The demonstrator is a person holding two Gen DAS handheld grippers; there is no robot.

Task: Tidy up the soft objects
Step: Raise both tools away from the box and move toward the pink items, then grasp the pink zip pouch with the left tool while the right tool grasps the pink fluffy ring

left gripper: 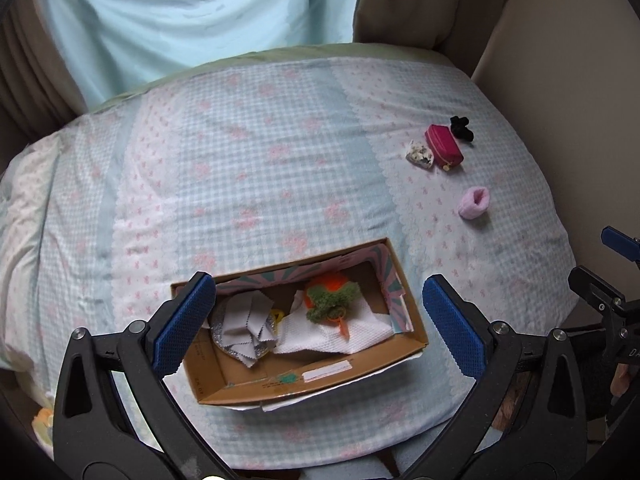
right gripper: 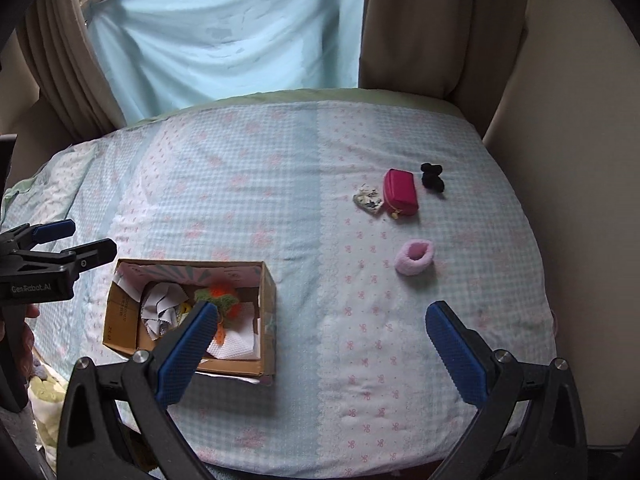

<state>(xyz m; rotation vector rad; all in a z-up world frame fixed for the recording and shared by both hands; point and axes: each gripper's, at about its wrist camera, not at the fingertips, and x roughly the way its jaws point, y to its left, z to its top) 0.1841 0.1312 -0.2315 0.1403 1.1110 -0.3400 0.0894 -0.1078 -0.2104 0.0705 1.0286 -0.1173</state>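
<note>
A cardboard box (left gripper: 408,300) (right gripper: 268,300) lies on the bed and holds a grey fabric swatch (left gripper: 244,328), a white cloth (left gripper: 340,332) and an orange-and-green plush (left gripper: 332,296) (right gripper: 224,300). My left gripper (left gripper: 316,324) is open and empty, hovering over the box. My right gripper (right gripper: 320,344) is open and empty, over the bed to the right of the box. On the far right lie a pink sock (left gripper: 474,202) (right gripper: 414,258), a magenta pouch (left gripper: 444,146) (right gripper: 400,192), a floral fabric piece (left gripper: 420,154) (right gripper: 368,198) and a black soft item (left gripper: 462,128) (right gripper: 432,176).
The bed has a checked blue and pink cover (left gripper: 260,160) (right gripper: 248,200). Behind it hang a light blue sheet (right gripper: 224,40) and beige curtains (right gripper: 440,24). A wall (right gripper: 560,120) runs along the right side. The bed's front edge is just below the grippers.
</note>
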